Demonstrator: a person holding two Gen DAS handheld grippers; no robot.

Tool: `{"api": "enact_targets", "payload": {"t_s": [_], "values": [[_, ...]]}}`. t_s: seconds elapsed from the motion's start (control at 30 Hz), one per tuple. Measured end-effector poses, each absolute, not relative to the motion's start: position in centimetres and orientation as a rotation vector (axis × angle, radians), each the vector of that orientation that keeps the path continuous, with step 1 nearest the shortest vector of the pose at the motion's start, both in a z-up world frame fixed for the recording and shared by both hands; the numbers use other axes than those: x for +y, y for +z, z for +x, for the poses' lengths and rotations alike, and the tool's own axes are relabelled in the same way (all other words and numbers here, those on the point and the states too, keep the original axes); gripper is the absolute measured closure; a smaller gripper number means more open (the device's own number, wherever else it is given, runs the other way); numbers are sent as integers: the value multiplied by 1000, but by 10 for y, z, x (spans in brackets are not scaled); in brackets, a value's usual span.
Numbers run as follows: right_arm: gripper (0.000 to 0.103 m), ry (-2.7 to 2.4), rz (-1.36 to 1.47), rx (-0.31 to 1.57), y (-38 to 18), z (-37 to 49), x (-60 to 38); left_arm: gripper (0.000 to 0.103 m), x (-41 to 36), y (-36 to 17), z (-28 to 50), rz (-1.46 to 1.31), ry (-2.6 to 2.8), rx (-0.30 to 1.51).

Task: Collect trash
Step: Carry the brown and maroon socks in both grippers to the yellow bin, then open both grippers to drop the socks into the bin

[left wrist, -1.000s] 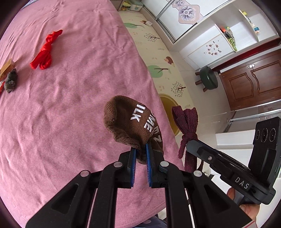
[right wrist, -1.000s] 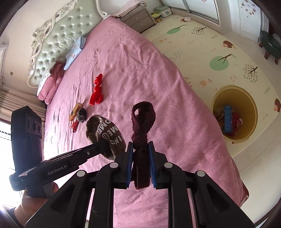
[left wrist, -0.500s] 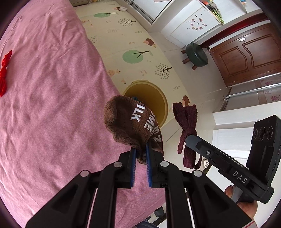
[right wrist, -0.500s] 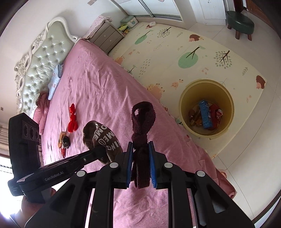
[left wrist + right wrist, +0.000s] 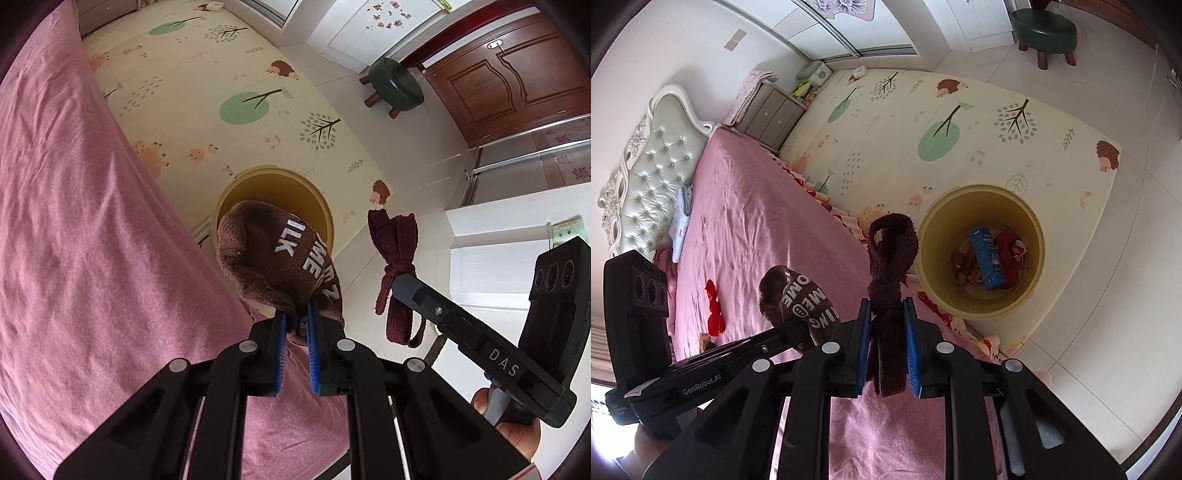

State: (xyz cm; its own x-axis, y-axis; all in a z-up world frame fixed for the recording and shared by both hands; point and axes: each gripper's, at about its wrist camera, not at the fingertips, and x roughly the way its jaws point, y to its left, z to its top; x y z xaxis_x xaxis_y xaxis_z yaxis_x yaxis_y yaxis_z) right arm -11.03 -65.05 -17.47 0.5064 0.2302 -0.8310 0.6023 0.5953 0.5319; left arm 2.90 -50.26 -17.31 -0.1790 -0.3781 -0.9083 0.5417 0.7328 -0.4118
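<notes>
The left tool (image 5: 295, 325) was closed on a brown knitted sock (image 5: 277, 258) with white letters, which was pinched between the blue pads (image 5: 281, 343) and stood up from them in a rounded bundle. In the left wrist view this sock was seen in front of the yellow bin (image 5: 325, 206), so that most of the bin's opening was hidden behind it. The right tool (image 5: 886, 321) was closed on a dark maroon sock (image 5: 892, 251) tied into a knot, with the knot lying just above the pads and a loop of fabric rising over it. Both tools were held side by side over the edge of the pink bed (image 5: 757, 221), and each one was visible in the other's view: the right tool (image 5: 402, 284) with its maroon sock (image 5: 395, 240) was seen at the right of the left wrist picture, and the brown sock (image 5: 798, 295) at the left of the right wrist picture. The yellow bin (image 5: 1038, 229) stood on the patterned play mat (image 5: 960, 110) just beside the bed. Inside it a blue box (image 5: 988, 258) and some red and brown items were lying, which could not be told more exactly at this size. A red piece of cloth (image 5: 714, 310) was lying on the bed, well apart from the tools. A green stool (image 5: 1043, 26) stood on the tiled floor beyond the mat, and a grey nightstand (image 5: 772, 110) stood beside the padded headboard (image 5: 653, 162). A part of a hand (image 5: 513, 432) was seen under the right tool's handle.
</notes>
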Motion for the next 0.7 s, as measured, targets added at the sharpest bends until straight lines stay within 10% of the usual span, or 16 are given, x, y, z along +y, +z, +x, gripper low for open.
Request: {"api": "enact_targets", "payload": {"t_s": [0.33,0.4,0.47,0.7], "values": [[83,-321,889,1026,-169,-98,-697,88,-559,-159,46,170,-923,1460],[58,-356,908,1025,-168,-97,-706,40,-565,-155,49,183,-917,1431],[56,-366,930,1020,-168,-98,-710,16,-562,-152,53,177,-876,1393],[56,-338,947,1027,-169,-98,-698,16,-545,-167,60,132,-848,1483]]}}
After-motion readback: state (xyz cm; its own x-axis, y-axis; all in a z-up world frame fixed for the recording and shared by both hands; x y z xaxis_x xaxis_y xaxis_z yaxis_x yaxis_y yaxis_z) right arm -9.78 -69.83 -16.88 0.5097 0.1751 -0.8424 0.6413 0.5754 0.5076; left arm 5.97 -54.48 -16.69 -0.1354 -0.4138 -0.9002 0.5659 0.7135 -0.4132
